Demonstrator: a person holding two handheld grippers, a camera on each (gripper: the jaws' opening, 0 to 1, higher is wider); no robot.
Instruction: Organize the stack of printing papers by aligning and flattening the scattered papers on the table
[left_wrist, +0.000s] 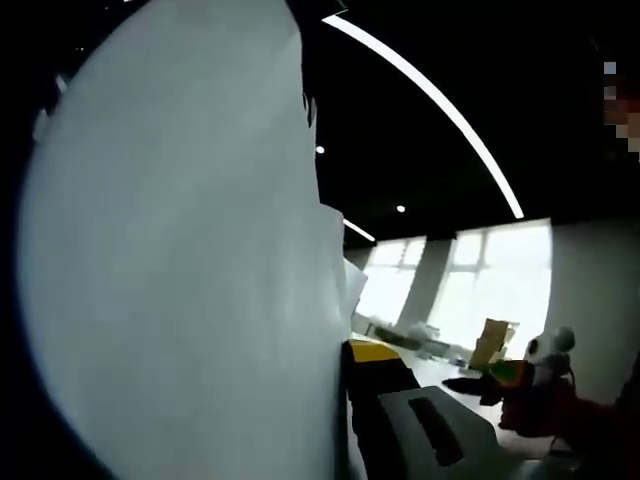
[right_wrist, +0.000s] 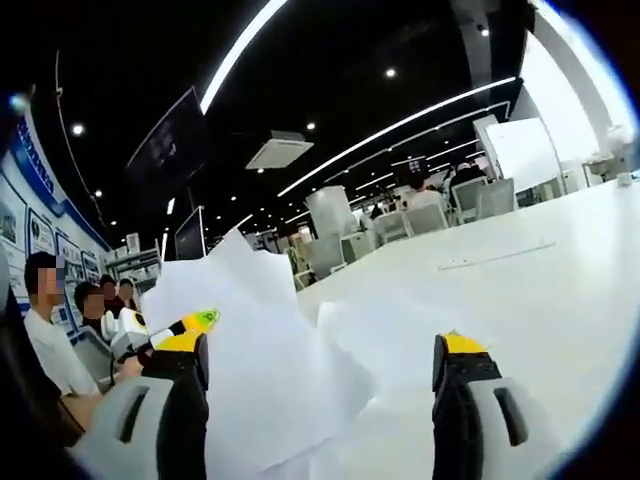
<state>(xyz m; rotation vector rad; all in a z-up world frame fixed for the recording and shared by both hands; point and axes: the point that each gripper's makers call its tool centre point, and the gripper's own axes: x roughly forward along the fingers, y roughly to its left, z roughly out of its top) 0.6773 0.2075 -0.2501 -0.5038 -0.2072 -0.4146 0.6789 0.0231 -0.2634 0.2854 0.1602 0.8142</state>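
A white sheet of printing paper (left_wrist: 180, 260) stands upright right in front of the left gripper view's camera and hides one jaw. My left gripper (left_wrist: 350, 352) is shut on its edge; its yellow-tipped finger (left_wrist: 375, 352) presses against the sheet. In the right gripper view, scattered white papers (right_wrist: 290, 370) lie overlapping on the white table (right_wrist: 540, 290), with one part lifted up at the left (right_wrist: 235, 280). My right gripper (right_wrist: 320, 350) is open, its jaws standing either side of the papers. The left gripper (right_wrist: 190, 325) reaches in from the left at the lifted sheets.
Several people (right_wrist: 55, 330) sit close by at the left of the table. Chairs (right_wrist: 480, 200) and a whiteboard (right_wrist: 525, 150) stand at its far side. A thin strip (right_wrist: 495, 257) lies on the table. Boxes (left_wrist: 492, 345) and a red object (left_wrist: 540, 400) sit near bright windows.
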